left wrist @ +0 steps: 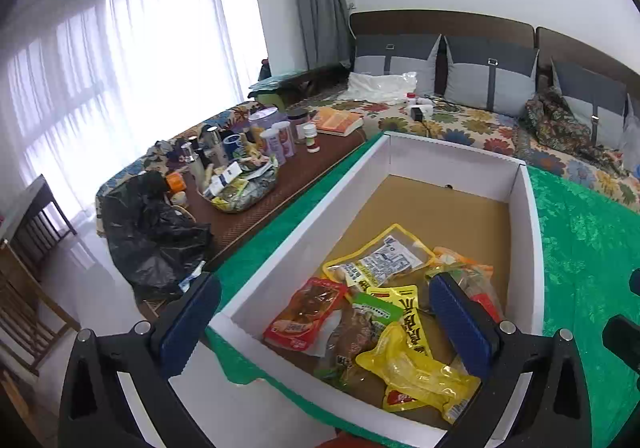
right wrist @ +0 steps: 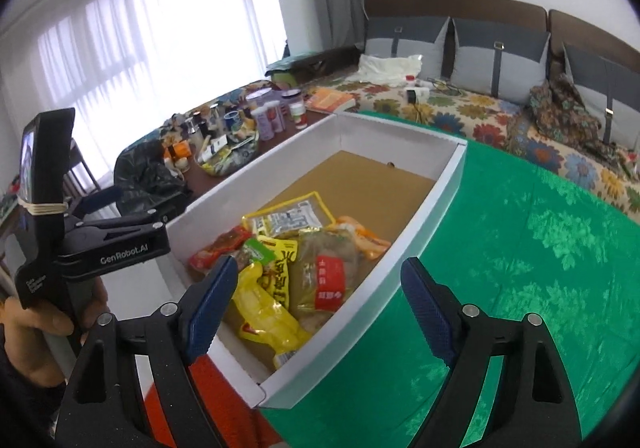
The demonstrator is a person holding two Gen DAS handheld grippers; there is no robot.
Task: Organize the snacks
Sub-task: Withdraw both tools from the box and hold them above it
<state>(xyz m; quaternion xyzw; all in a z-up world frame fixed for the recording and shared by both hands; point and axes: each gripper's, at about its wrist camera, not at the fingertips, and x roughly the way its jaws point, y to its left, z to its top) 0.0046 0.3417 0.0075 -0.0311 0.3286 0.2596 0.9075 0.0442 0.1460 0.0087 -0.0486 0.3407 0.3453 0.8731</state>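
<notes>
White box: cardboard box (right wrist: 424, 215), rectangular, brown floor, on a green patterned cloth (right wrist: 540, 248).
Snacks: glossy crinkled snack packets (right wrist: 296, 260) heaped at the box's near end.
Left tongs (left wrist: 324, 312): spread apart, grasping nothing, straddling the box's left wall.
Right tongs (right wrist: 316, 304): spread, empty, straddling its right wall.
Beyond: dark table (left wrist: 320, 163) crowded with jars; black plastic bag (left wrist: 152, 236); floral bed (right wrist: 460, 111), grey cushions.

Your left wrist camera sits close above the near left corner of the white box (left wrist: 304, 248), looking down its length toward the sofa (left wrist: 460, 119). Your right wrist camera hangs just off the box's (right wrist: 420, 224) right wall, over the green cloth (right wrist: 540, 248), facing likewise. Both share the box, snack packets (left wrist: 380, 312) and the cluttered side table (right wrist: 248, 127).
</notes>
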